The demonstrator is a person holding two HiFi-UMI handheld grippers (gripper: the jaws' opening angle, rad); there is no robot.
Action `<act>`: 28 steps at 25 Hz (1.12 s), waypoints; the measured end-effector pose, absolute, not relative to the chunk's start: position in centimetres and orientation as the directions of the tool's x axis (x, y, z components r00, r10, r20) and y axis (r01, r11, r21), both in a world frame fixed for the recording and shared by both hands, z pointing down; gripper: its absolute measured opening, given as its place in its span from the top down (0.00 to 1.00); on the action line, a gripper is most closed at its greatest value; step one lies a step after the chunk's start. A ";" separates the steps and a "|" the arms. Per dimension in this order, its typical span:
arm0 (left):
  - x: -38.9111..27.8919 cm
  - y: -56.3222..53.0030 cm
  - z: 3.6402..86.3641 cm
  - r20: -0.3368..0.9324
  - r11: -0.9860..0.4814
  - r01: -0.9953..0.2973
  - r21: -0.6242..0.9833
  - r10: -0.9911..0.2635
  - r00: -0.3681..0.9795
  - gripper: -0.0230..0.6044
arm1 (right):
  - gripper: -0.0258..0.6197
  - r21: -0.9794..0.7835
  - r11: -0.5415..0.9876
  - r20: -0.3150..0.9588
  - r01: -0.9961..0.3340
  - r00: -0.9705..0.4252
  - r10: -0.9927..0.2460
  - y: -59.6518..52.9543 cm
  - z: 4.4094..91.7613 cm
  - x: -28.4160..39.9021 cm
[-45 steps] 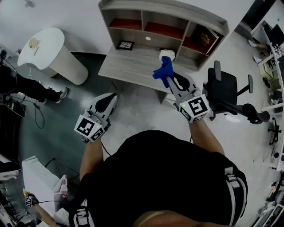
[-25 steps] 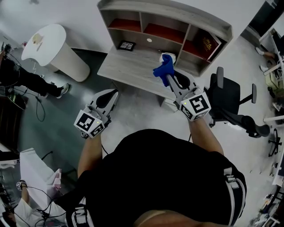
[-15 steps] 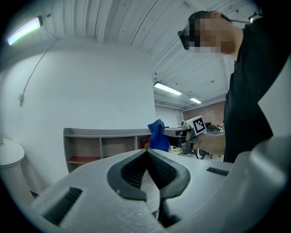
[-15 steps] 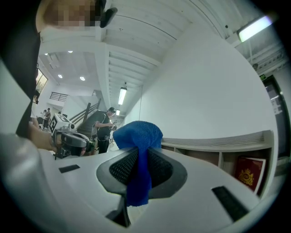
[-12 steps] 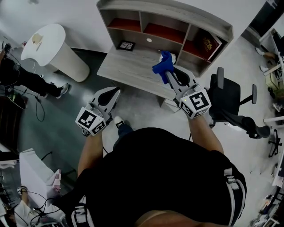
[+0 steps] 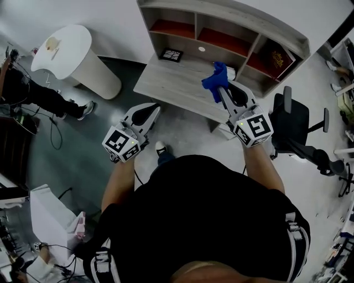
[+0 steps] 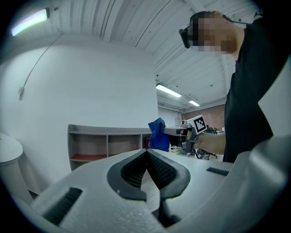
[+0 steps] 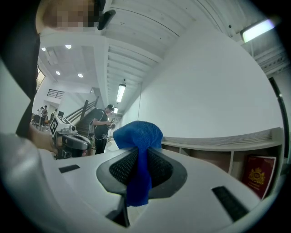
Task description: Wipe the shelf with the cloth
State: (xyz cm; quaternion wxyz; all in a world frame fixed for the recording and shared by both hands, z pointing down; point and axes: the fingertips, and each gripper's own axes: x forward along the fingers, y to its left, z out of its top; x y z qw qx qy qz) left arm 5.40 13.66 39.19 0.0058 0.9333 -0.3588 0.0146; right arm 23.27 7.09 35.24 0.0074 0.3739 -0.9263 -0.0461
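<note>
Over the counter [image 6: 171, 80] below the shelf [image 6: 238, 16], our right claw [image 6: 222, 89] grips the blue cloth [image 6: 214, 77] — our left claw [image 6: 152, 113] hangs clenched, empty.

Blue cloth [image 6: 214, 82] bunched, raised over grey shelf [image 6: 171, 80], red-floored compartments.

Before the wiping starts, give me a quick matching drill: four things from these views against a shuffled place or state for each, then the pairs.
1. blue cloth
2. left tool
3. red book
4. office chair

A. shut, nothing in it
B. rightmost compartment of the shelf
C. pinched in the right tool
D. standing right of the shelf

Pairs: 1-C, 2-A, 3-B, 4-D.
</note>
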 end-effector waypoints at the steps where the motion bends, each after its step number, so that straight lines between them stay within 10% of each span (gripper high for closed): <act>1: 4.8 13.2 39.3 0.031 -0.747 -0.665 0.002 -0.664 0.747 0.94 | 0.87 0.094 0.714 -0.019 -0.694 -0.718 -0.696 6.8 35.3 22.7; 28: -11.7 -3.2 44.2 0.054 -0.784 -0.613 0.099 -0.611 0.790 0.94 | 0.87 0.098 0.657 0.058 -0.747 -0.655 -0.753 -8.0 39.0 6.8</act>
